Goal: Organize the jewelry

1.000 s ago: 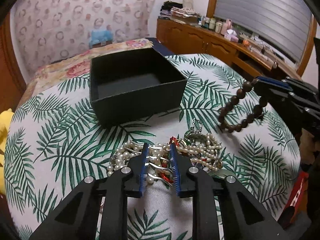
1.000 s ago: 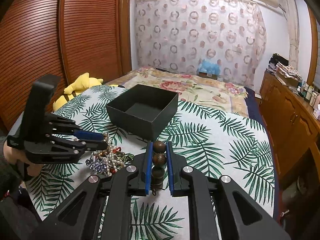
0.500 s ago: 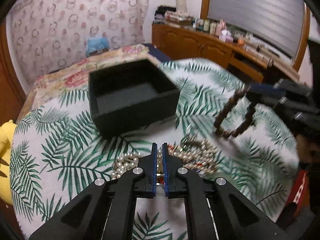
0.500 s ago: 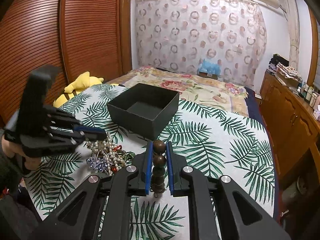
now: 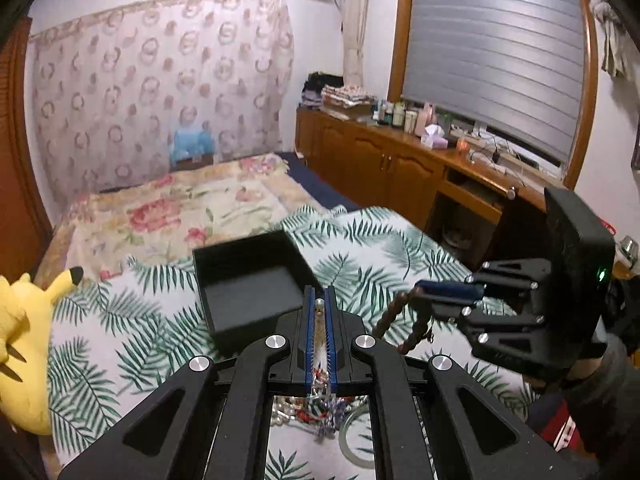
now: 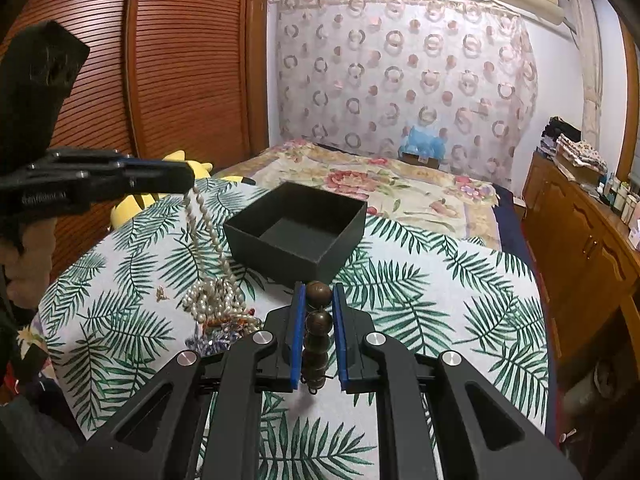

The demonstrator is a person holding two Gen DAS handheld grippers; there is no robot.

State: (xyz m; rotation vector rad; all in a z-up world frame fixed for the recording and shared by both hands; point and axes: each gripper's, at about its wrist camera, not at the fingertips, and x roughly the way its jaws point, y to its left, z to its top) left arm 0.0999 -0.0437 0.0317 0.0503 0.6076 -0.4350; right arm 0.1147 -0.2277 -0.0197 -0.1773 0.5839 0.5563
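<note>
1. Now we hold our left tool (image 5: pixel 319 312) closed down to a narrow slit on a strand of white pearl necklace (image 6: pixel 208 224), raised above the bench with the green palm-leaf cloth (image 6: pixel 420 280).
2. From the right wrist view, we see that strand hanging from the left tool's blue pads (image 6: pixel 160 166) in two lines, down to a heap of pearls and mixed trinkets (image 6: pixel 218 304) lying on the cloth.
3. Looking along the left tool, we see a pearl bead caught between its pads, with bits of chain and red pieces dangling below them; a pale green bangle (image 5: pixel 354 436) lies on the cloth beneath.
4. Our right tool (image 6: pixel 319 304) is closed on a brown wooden bead bracelet (image 6: pixel 318 320); two large beads sit between its blue pads and the rest hangs down behind them.
5. In the left wrist view, the bracelet hangs in a loop (image 5: pixel 404 320) from the right tool (image 5: pixel 444 290), clear of the cloth.
6. An open black square cardboard box (image 6: pixel 296 236) stands on the bench ahead of both tools, and nothing shows inside it.
7. A yellow plush toy (image 5: pixel 24 344) lies at the bench's left edge.
</note>
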